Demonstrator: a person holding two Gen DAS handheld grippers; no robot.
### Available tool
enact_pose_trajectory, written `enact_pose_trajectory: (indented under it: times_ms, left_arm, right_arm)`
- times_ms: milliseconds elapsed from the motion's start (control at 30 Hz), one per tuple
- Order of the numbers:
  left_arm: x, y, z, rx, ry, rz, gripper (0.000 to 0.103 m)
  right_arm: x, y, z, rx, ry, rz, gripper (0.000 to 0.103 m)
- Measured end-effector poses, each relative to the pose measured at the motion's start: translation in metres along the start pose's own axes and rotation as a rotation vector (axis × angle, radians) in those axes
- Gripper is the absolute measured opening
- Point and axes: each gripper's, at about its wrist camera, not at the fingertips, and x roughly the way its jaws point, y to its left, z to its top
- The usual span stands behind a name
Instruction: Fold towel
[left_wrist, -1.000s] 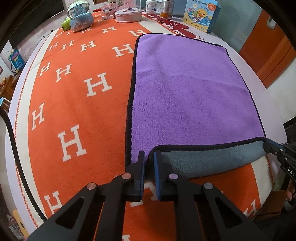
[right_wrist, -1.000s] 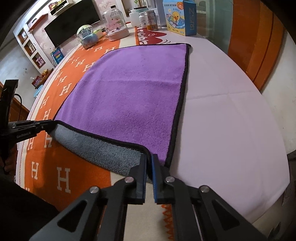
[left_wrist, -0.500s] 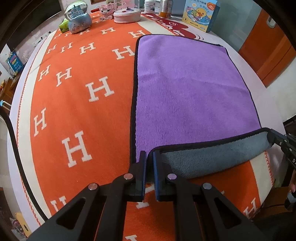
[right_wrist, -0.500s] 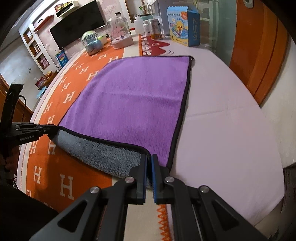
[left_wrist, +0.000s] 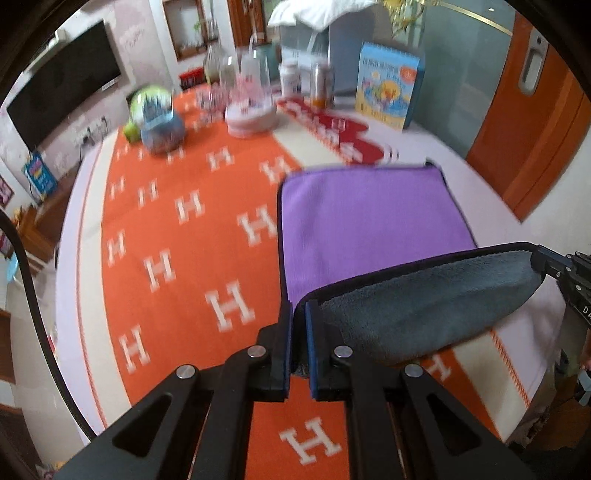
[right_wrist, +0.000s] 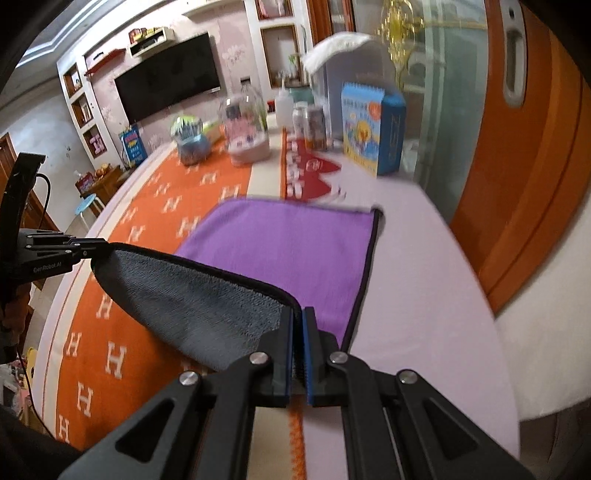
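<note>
The towel (left_wrist: 369, 214) is purple on top, grey underneath, with a black hem, and lies on the table. Its near edge is lifted, showing the grey underside (left_wrist: 424, 302). My left gripper (left_wrist: 298, 314) is shut on the towel's near left corner. My right gripper (right_wrist: 297, 317) is shut on the near right corner; it also shows at the right edge of the left wrist view (left_wrist: 554, 266). The towel also shows in the right wrist view (right_wrist: 288, 243), with the left gripper (right_wrist: 88, 247) holding the far end of the raised edge. Both views are motion-blurred.
An orange tablecloth (left_wrist: 177, 236) with white H marks covers the table. At the far end stand a snow globe (left_wrist: 159, 118), a pink domed ornament (left_wrist: 251, 110), bottles and a can (left_wrist: 321, 85), and a blue box (left_wrist: 388, 92). An orange door (right_wrist: 535, 147) is to the right.
Both grippers have risen and moved forward with the towel's near edge. More grey underside shows and less purple is visible; the far-end objects look closer.
</note>
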Motion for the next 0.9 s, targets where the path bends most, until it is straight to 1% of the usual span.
enact_pose_trajectory:
  times_ms: [167, 267, 333, 433, 500, 667, 800, 900]
  left_arm:
    - [-0.011, 0.001, 0.040, 0.023, -0.100, 0.027, 0.005]
    - [-0.011, 0.001, 0.060, 0.015, -0.149, 0.039, 0.005]
    - [-0.009, 0.000, 0.068, 0.014, -0.176, 0.044, 0.005]
    - [-0.001, -0.004, 0.077, 0.024, -0.258, 0.049, 0.005]
    - [0.007, -0.005, 0.081, 0.014, -0.287, 0.068, 0.005]
    - [0.035, -0.006, 0.087, -0.027, -0.311, 0.089, 0.005]
    - [0.060, -0.006, 0.090, -0.051, -0.302, 0.106, 0.005]
    - [0.081, -0.005, 0.094, -0.071, -0.289, 0.109, 0.005]
  right_arm:
    - [-0.006, -0.010, 0.031, 0.006, -0.088, -0.024, 0.004]
    - [-0.005, -0.018, 0.048, 0.011, -0.135, -0.036, 0.004]
    - [-0.003, -0.020, 0.056, 0.007, -0.157, -0.049, 0.004]
    - [0.006, -0.025, 0.068, 0.000, -0.182, -0.091, 0.004]
    - [0.012, -0.029, 0.073, 0.002, -0.196, -0.103, 0.004]
    - [0.033, -0.030, 0.075, -0.032, -0.220, -0.143, 0.004]
    - [0.054, -0.032, 0.074, -0.051, -0.227, -0.169, 0.005]
    - [0.072, -0.030, 0.072, -0.107, -0.235, -0.222, 0.005]
